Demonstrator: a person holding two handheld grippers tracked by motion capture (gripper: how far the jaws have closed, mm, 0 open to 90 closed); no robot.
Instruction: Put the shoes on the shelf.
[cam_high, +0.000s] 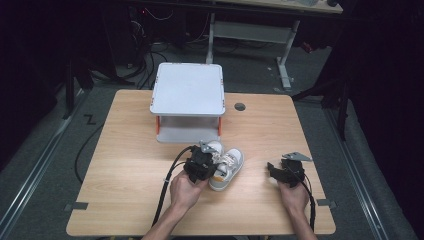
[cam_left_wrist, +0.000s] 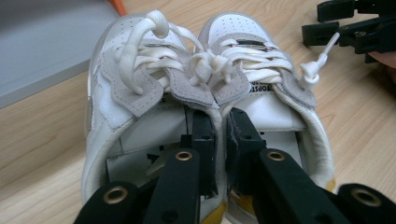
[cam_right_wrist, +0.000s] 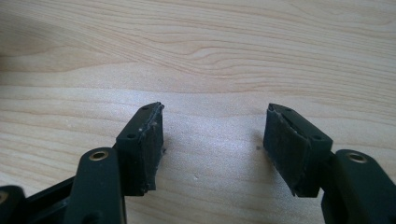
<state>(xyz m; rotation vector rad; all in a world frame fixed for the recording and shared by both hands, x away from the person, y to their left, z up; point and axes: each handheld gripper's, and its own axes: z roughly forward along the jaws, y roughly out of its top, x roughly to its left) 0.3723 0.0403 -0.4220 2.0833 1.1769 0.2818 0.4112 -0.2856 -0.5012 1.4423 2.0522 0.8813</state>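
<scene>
Left gripper (cam_high: 206, 159): I see it just below the middle of the high view, held in my left hand (cam_high: 186, 191). Its jaws are closed, pinching the two inner collars of the pair of shoes together; in the left gripper view one jaw goes inside each shoe and the collars are squeezed between the pads.

Pair of shoes (cam_left_wrist: 205, 93): small white sneakers with grey suede patches, white laces and yellow at the heels. In the left gripper view they fill the centre, toes pointing to the top of the frame, side by side and touching. In the high view they sit just right of the left gripper, below the shelf. I cannot tell whether the soles rest on the table or hang clear of it.

Right gripper (cam_high: 280, 170): lower right of the high view, in my right hand (cam_high: 294, 196), well apart from the shoes. In the right gripper view its jaws stand wide apart with nothing but bare wood between them.

Shelf (cam_high: 188, 90): grey two-level stand with orange posts, in the upper middle of the high view, at the far edge of the table. Its corner shows at the upper left of the left gripper view.

Table (cam_high: 125, 165): light wood top.
</scene>
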